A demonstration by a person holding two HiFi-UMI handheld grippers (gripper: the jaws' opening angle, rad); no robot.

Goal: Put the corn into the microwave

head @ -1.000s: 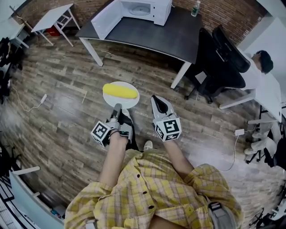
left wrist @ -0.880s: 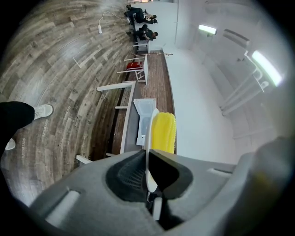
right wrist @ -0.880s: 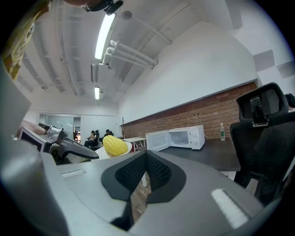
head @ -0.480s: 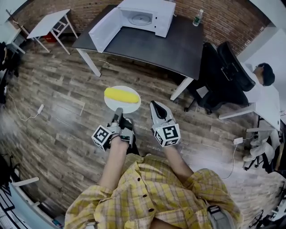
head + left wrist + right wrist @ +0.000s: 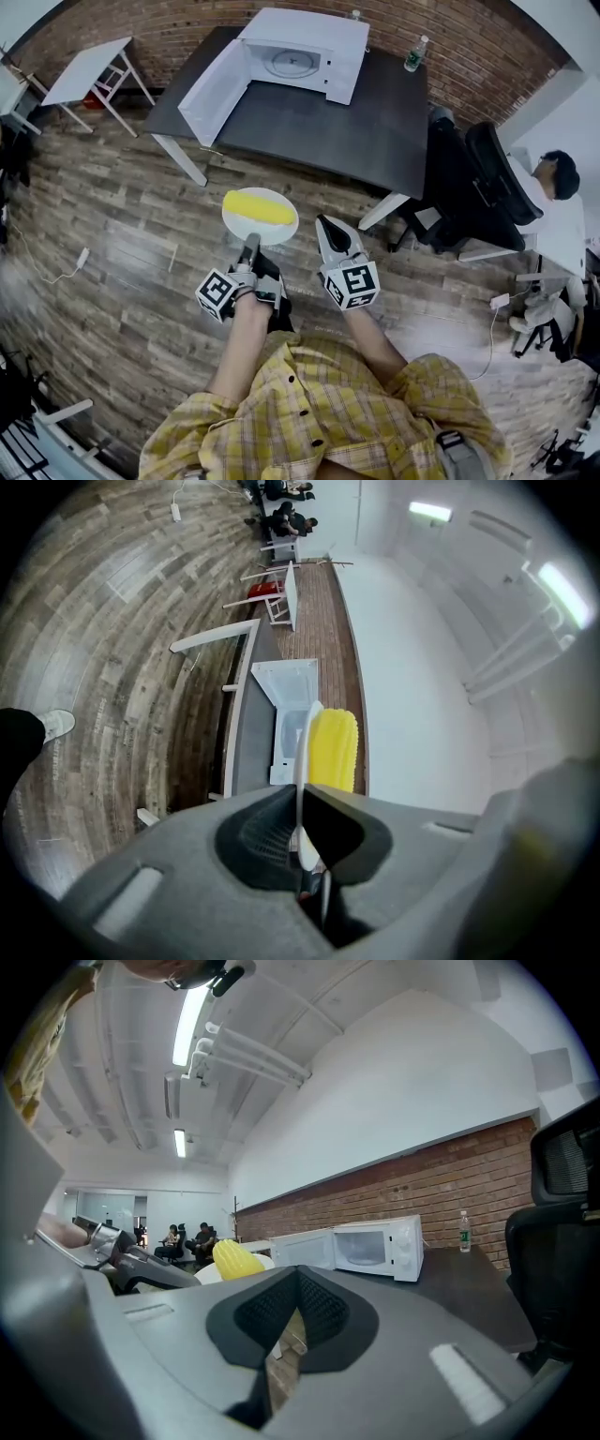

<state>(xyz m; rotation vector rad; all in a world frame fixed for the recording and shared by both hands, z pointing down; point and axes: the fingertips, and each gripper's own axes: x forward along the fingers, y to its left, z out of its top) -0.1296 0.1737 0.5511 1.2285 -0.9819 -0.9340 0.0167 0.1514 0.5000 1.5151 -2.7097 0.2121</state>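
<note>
- Zero of the real work is done by my read: the corn (image 5: 255,206) is not in the microwave (image 5: 309,52) yet, it lies lengthwise on a white plate (image 5: 282,226) at frame centre in the head view.
- Left gripper (image 5: 248,246) is clamped on the plate's near rim. Its own view shows the rim pinched edge-on between the pads, with the corn past the tips.
- Right gripper (image 5: 325,225) is just right of the plate and carries nothing. Its jaws are together with nothing between them.
- Plate and corn are in the air over the floor, well apart from the table. This looks like the carry phase.
- Microwave sits at top centre of the frame with its door (image 5: 214,89) swung fully open to the left. The cavity is visible and the turntable looks bare, so no door step should be needed.
- Left to do, as I judge it: close the gap to the table, line up with the cavity, slide the plate in, release, and maybe shut the door.
- Risk: a single-edge grip on a flat plate with a round cob on top, so a tilt could roll it off.
- Surface: a dark table (image 5: 319,127) with white legs. Only the microwave and a bottle (image 5: 413,54) at its upper right corner are on it.
- Room: wood-plank floor (image 5: 112,216), brick wall (image 5: 469,37) along the top, a white folding table (image 5: 89,70) at upper left, black office chairs (image 5: 487,178) and a seated person (image 5: 553,173) at right.
</note>
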